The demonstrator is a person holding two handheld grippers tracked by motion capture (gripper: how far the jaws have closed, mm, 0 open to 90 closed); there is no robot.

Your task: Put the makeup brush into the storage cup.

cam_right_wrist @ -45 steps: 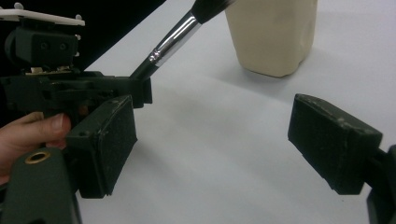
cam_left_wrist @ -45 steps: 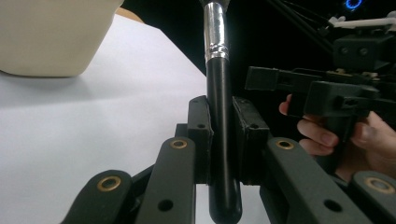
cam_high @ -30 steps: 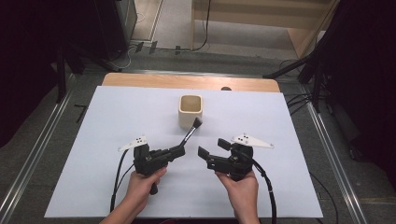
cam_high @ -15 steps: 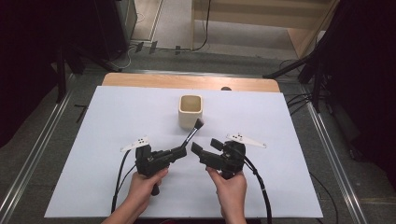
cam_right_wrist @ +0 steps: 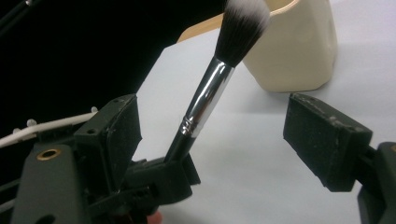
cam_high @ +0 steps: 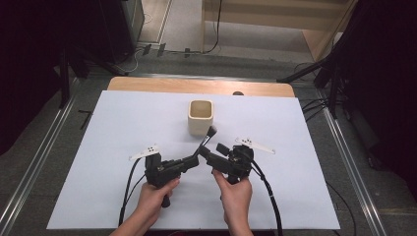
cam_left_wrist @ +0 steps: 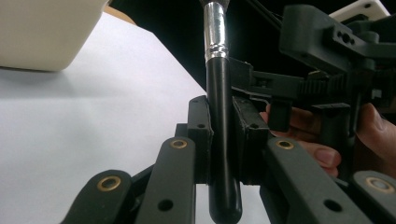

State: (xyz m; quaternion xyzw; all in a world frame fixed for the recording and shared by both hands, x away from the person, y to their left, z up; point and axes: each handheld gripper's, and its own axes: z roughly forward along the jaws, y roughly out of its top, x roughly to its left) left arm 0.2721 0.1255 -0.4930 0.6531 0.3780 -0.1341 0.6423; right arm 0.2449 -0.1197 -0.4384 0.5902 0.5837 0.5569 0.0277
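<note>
**Makeup brush clamped low on the handle, second gripper drawn up around it**

A makeup brush [cam_high: 205,141] is held near the middle of the white table sheet [cam_high: 98,196], just on the near side of the cream cup [cam_high: 200,117], with its bristles tilted up and away toward the cup. The left gripper [cam_left_wrist: 223,135] is clenched on the black handle near its butt end — in the left gripper view the pads are seen pressed flat against both sides, and the rounded end sticks out below them. The right gripper [cam_right_wrist: 212,133] is released: its jaws stand apart on either side of the silver ferrule [cam_right_wrist: 201,105] and have just been closing a little, with the brush between them but untouched.

The brush is judged to be light and stiff along the handle and ferrule, so little force should be needed. The glossy handle and polished metal may prove slippery — a square, flat-padded hold is advisable. The soft bristle head [cam_right_wrist: 240,30] would be crushed or splayed if pinched; the hold is best taken on the ferrule or upper handle, clear of the hairs.
</note>
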